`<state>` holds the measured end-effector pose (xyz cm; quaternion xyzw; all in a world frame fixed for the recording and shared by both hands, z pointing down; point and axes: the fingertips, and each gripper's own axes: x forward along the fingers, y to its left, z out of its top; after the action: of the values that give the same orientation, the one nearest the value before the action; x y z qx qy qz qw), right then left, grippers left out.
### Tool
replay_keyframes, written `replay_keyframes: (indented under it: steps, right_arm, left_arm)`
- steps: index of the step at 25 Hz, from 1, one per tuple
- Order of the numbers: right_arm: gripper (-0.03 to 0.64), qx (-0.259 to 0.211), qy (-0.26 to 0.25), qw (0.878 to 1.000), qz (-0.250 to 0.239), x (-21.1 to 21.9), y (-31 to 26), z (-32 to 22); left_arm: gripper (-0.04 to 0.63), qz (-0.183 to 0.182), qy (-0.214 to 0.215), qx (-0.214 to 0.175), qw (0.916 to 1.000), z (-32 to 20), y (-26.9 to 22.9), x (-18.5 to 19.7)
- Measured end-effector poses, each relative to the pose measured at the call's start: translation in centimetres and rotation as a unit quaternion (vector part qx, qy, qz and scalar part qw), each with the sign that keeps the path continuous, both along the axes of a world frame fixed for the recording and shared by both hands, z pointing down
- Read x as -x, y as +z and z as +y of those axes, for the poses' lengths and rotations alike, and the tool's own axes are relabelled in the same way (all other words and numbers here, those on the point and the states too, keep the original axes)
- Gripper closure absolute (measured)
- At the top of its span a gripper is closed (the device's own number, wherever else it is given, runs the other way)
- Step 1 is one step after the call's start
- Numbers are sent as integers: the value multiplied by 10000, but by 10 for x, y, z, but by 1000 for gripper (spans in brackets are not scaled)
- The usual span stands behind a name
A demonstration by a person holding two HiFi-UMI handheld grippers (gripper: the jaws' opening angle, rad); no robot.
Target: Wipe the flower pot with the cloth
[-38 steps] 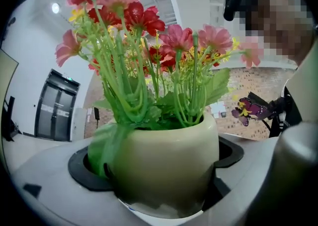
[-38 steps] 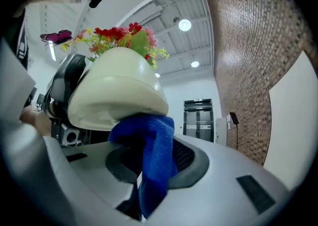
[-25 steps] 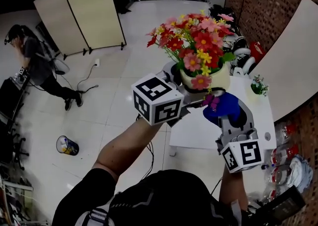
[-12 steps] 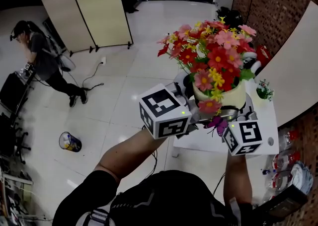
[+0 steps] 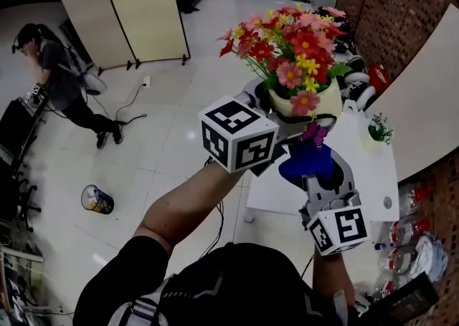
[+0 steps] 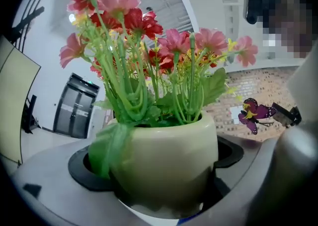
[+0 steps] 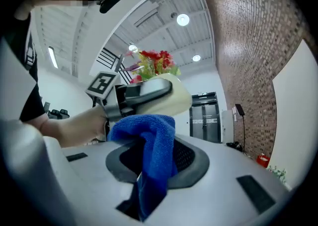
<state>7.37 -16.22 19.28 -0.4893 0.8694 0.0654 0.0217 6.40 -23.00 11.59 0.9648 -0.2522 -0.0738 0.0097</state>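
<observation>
A cream flower pot (image 5: 313, 105) full of red, pink and yellow flowers (image 5: 290, 34) hangs in the air above the floor, and my left gripper (image 5: 290, 125) is shut round its body. In the left gripper view the pot (image 6: 169, 160) fills the space between the jaws of the left gripper (image 6: 164, 205). My right gripper (image 5: 321, 174) sits just below the pot, shut on a blue cloth (image 5: 305, 163). In the right gripper view the blue cloth (image 7: 154, 145) bunches up from the right gripper (image 7: 154, 170) and reaches the pot's underside (image 7: 176, 96).
A purple butterfly ornament (image 5: 312, 132) sticks out of the pot. Below stands a white table (image 5: 373, 174) with a small potted plant (image 5: 374, 131). A brick wall (image 5: 401, 9) is at the right, a folding screen (image 5: 122, 9) and a person (image 5: 50, 81) at the left.
The right gripper rose close under the pot half a second ago and has come back down, so the blue cloth shows again. The pot has shifted slightly left and up.
</observation>
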Motion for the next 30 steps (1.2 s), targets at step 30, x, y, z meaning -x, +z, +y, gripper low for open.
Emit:
replay_keyframes:
  steps: [30]
  right_arm:
    - [528, -33, -157, 9999, -62, 27, -3, 11]
  left_arm:
    - [9, 282, -134, -1, 9995, 13, -4, 16]
